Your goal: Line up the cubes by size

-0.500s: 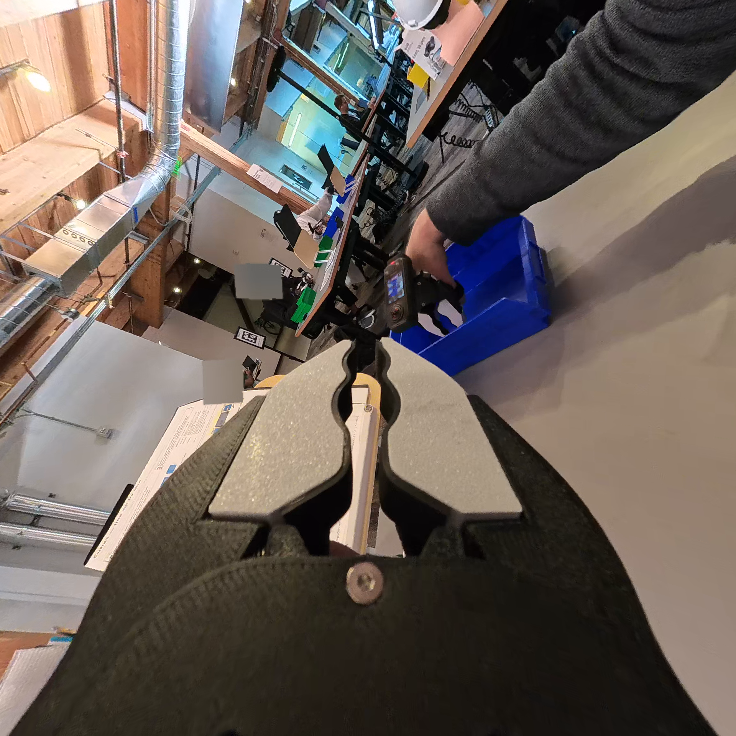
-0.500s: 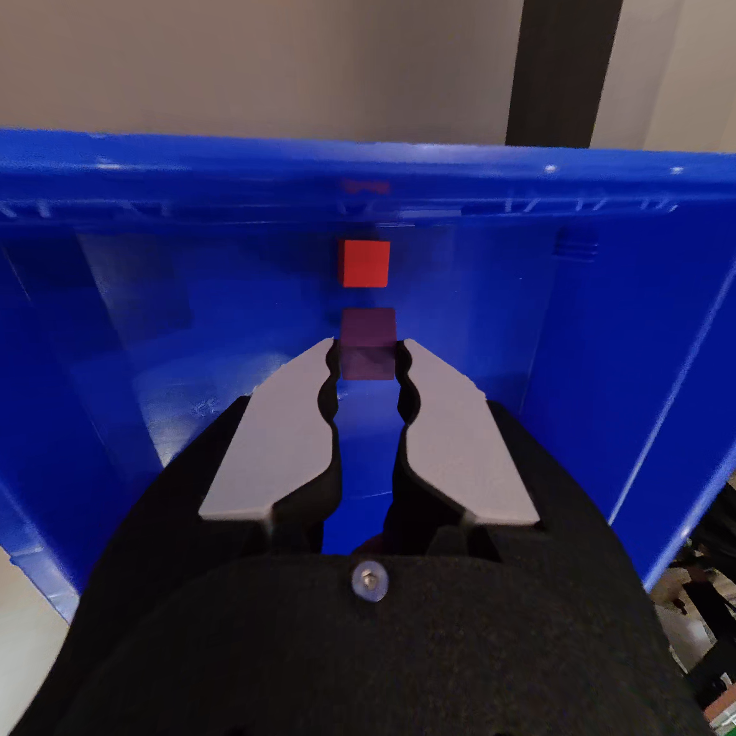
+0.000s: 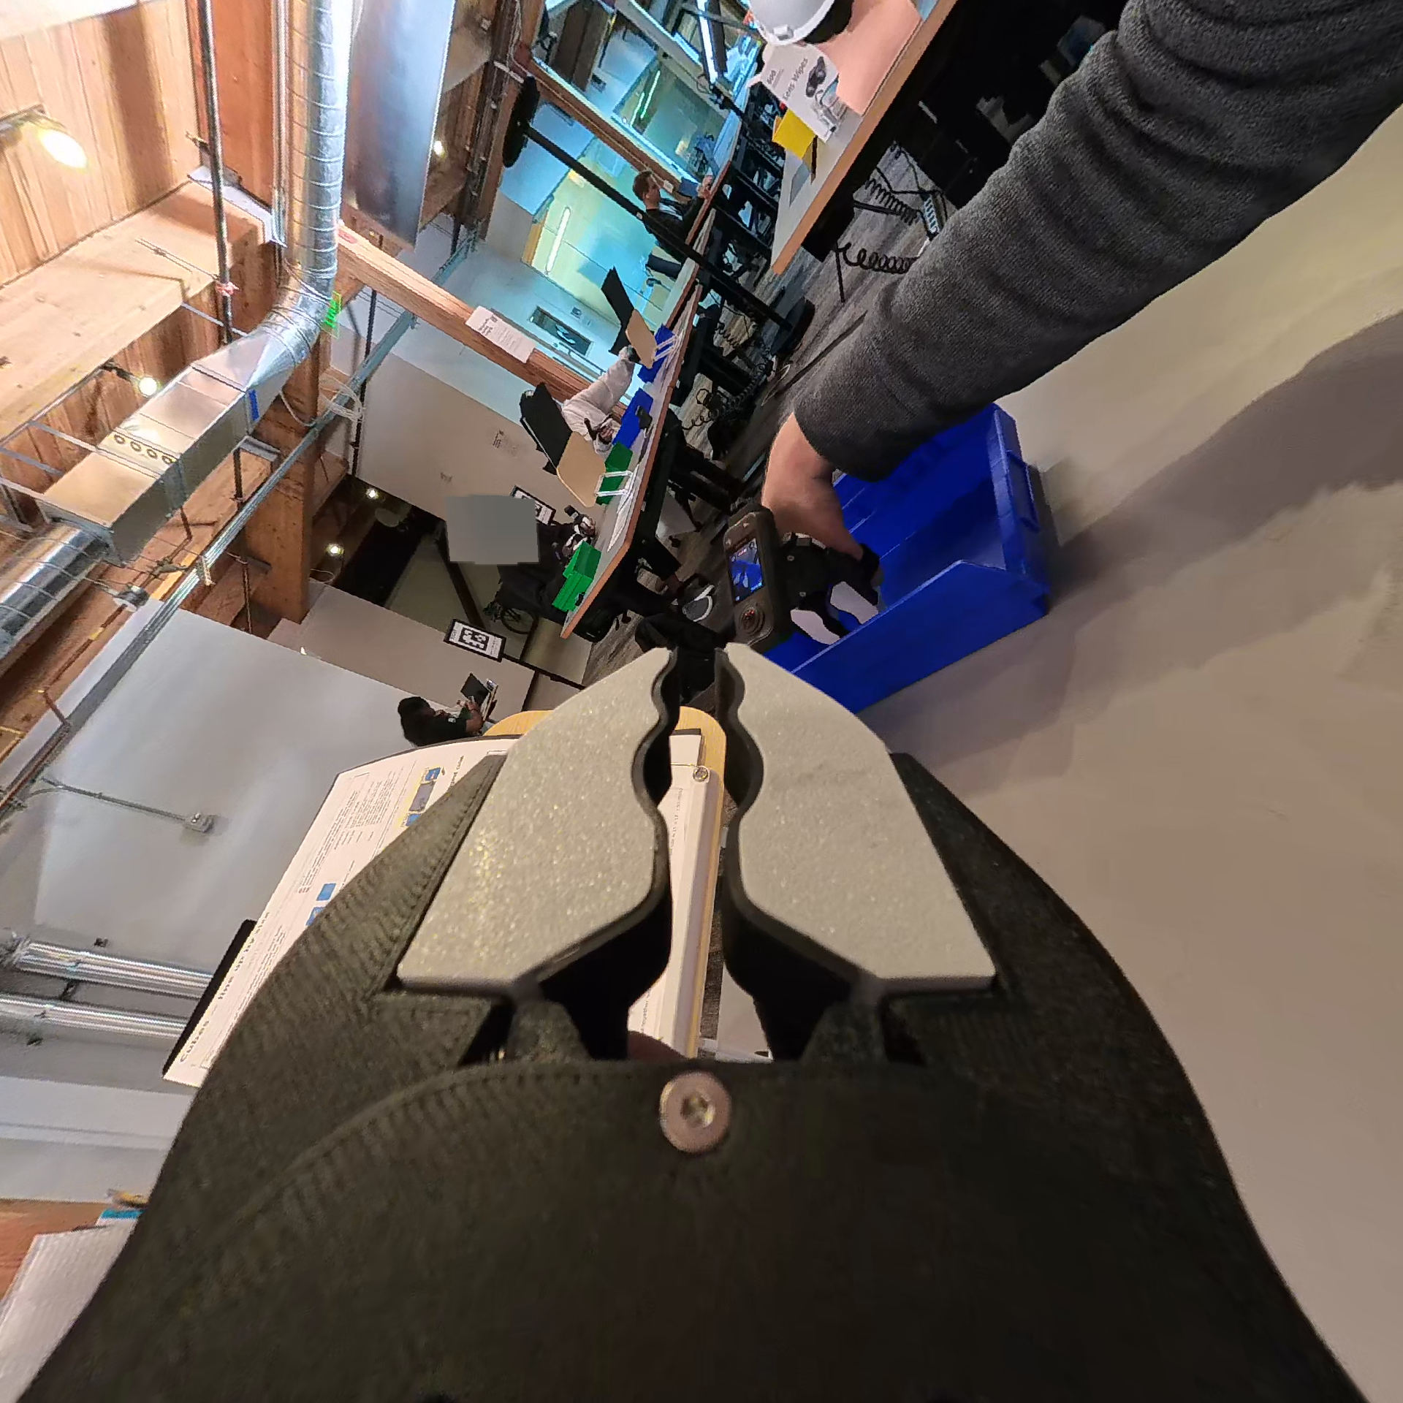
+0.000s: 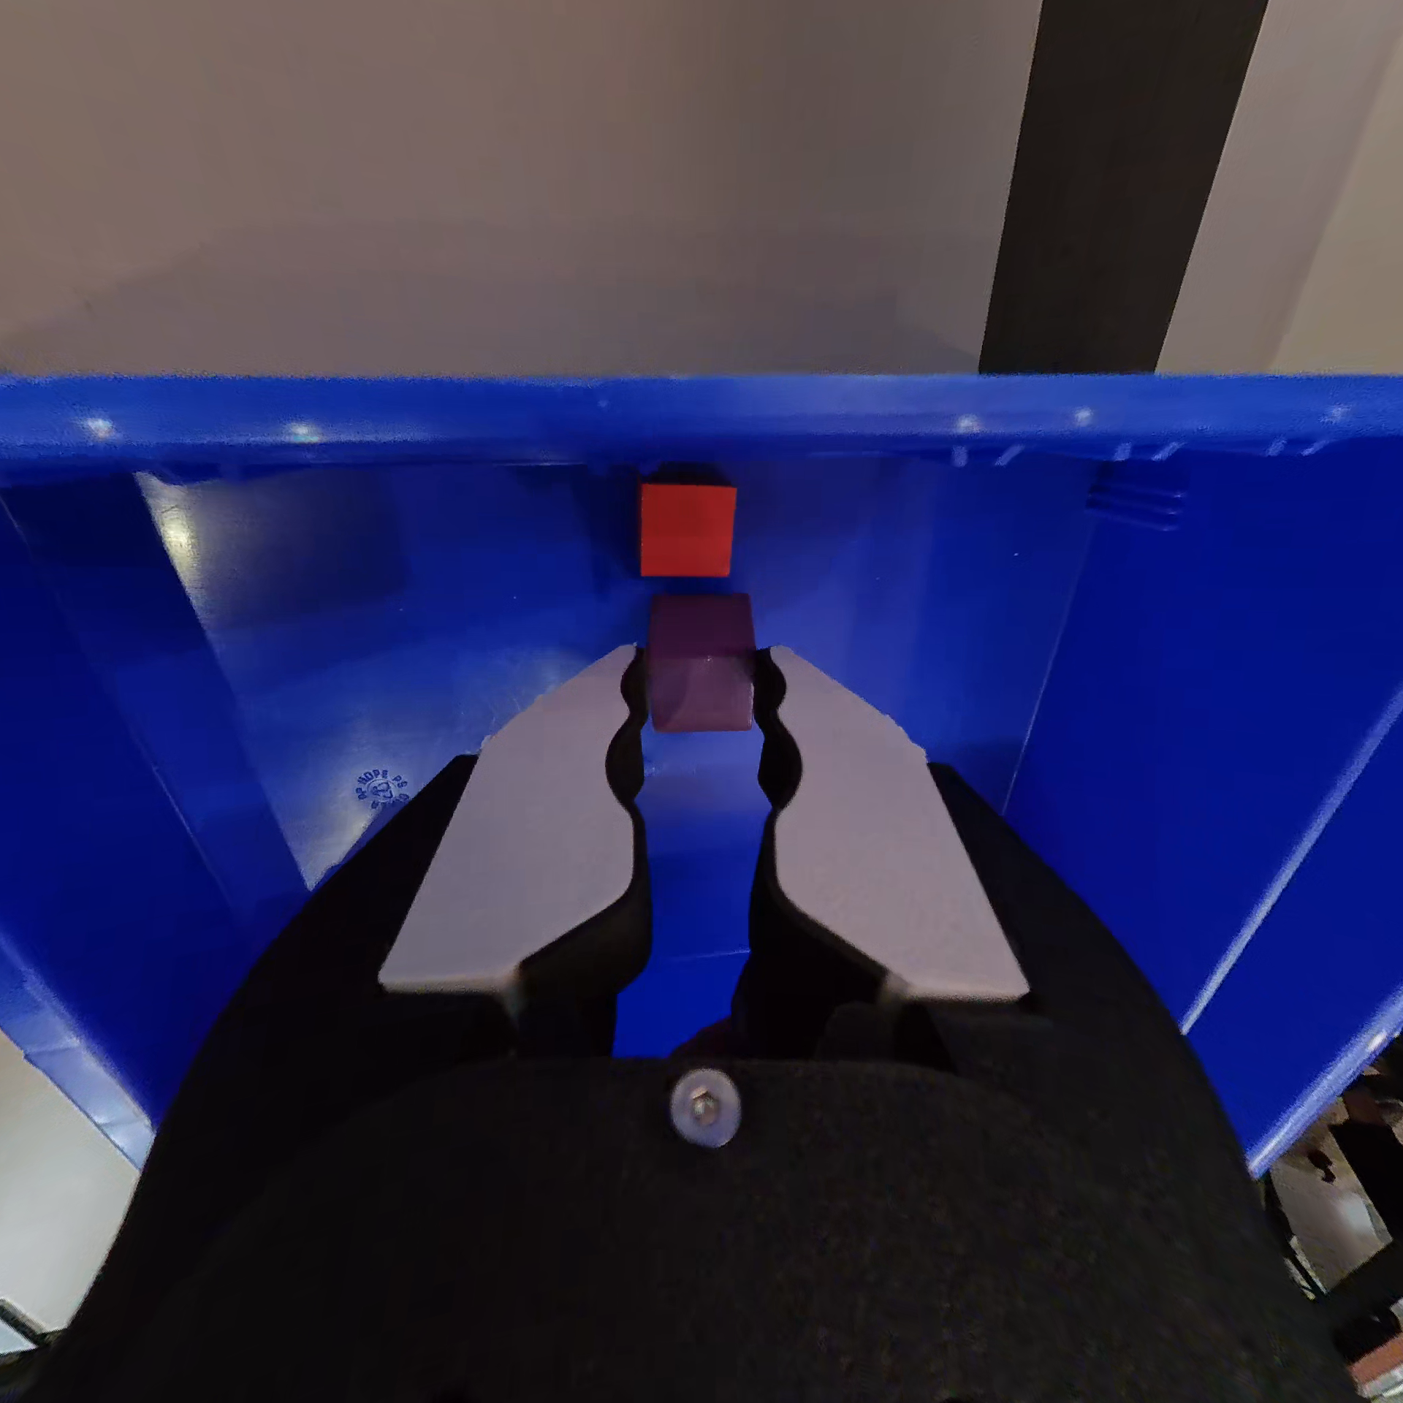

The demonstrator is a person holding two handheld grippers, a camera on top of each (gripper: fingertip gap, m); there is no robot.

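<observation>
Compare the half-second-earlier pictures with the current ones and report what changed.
Almost nothing changed. The right gripper stays clamped on the purple cube inside the blue bin, with the red cube still just beyond it against the far wall. The left gripper stays nearly closed with nothing in it, held away from the bin, its view barely shifted. Nothing was picked up or released.

Timber ceiling (image 3: 91,250) with silver ducts (image 3: 311,190), lamps lit, perhaps workshop desks (image 3: 653,455)
</observation>
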